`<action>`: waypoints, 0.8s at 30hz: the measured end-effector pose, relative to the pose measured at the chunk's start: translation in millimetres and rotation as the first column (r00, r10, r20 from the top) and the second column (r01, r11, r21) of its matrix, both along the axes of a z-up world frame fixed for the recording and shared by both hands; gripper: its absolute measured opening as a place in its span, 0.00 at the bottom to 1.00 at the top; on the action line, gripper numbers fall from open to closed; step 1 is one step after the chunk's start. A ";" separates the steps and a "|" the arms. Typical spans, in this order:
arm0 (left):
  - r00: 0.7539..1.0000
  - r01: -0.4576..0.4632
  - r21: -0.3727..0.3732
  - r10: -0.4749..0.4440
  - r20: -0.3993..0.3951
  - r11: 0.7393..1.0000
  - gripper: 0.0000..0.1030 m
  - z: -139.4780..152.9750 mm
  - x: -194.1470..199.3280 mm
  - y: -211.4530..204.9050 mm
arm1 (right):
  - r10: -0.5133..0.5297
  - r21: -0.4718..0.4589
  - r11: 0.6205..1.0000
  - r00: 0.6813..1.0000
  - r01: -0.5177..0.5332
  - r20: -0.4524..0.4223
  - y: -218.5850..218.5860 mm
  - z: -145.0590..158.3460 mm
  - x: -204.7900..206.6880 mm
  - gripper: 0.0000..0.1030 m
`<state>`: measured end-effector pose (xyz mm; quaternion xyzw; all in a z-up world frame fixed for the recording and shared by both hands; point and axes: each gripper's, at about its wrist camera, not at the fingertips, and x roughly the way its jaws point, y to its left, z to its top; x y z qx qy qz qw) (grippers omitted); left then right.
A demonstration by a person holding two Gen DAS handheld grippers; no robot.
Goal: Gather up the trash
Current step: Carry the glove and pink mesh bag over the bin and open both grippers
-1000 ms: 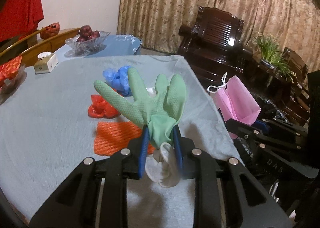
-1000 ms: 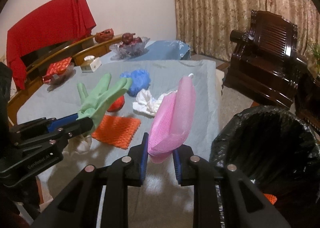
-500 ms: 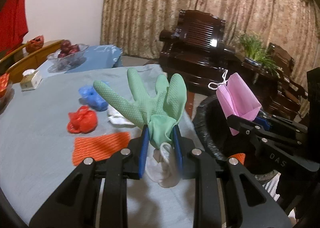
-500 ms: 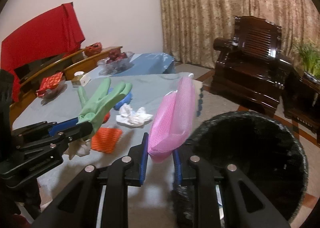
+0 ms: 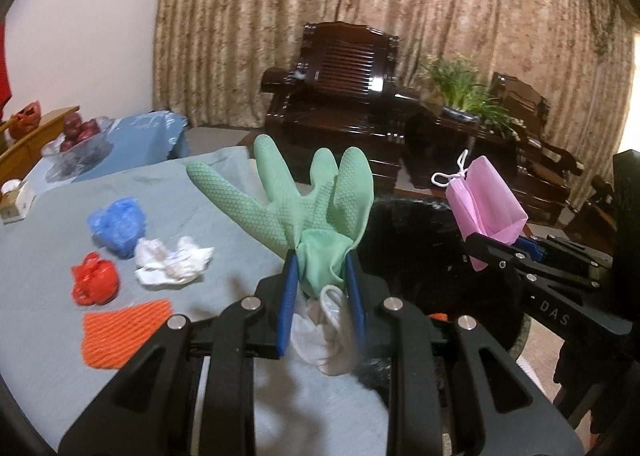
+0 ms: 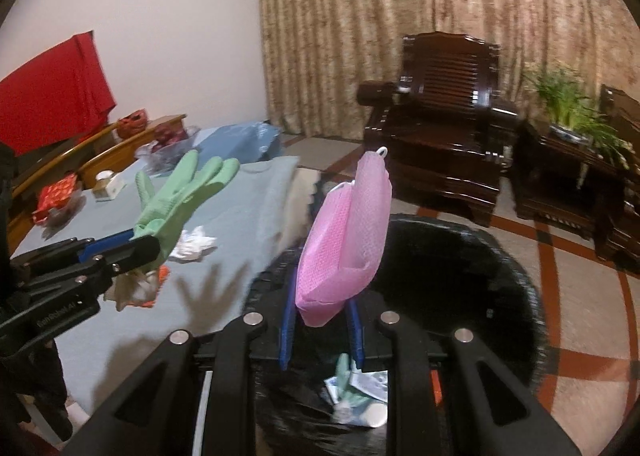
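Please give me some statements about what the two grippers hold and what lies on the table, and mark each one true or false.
1. The left gripper is shut on the green glove. True.
2. The right gripper holds a blue bag. False: it holds the pink mask.
3. The pink mask is above the black bin. True.
4. The bin is empty. False: some trash lies inside.
5. The white tissue lies on the grey table. True.

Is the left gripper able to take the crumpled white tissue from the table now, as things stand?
Probably not. The left gripper has its jaws already closed on the green glove, so there is no room for the crumpled white tissue.
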<state>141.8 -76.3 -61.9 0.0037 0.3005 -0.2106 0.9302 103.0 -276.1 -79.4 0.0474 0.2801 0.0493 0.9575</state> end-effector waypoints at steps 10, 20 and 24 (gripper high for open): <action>0.994 0.108 0.012 -0.108 0.008 0.994 0.22 -5.3 8.5 -56.4 | -0.112 0.001 0.994 0.993 0.112 -0.025 -43.3 -12.4 -4.3 0.22; 0.985 0.171 0.041 -0.170 -0.030 0.984 0.22 -32.3 26.2 -98.9 | -0.167 -0.020 0.986 0.982 0.166 -0.089 -75.2 -36.9 4.7 0.22; 0.981 0.186 0.038 -0.183 -0.068 0.982 0.24 -43.0 37.1 -110.4 | -0.176 -0.022 0.984 0.979 0.175 -0.105 -81.6 -44.8 8.7 0.22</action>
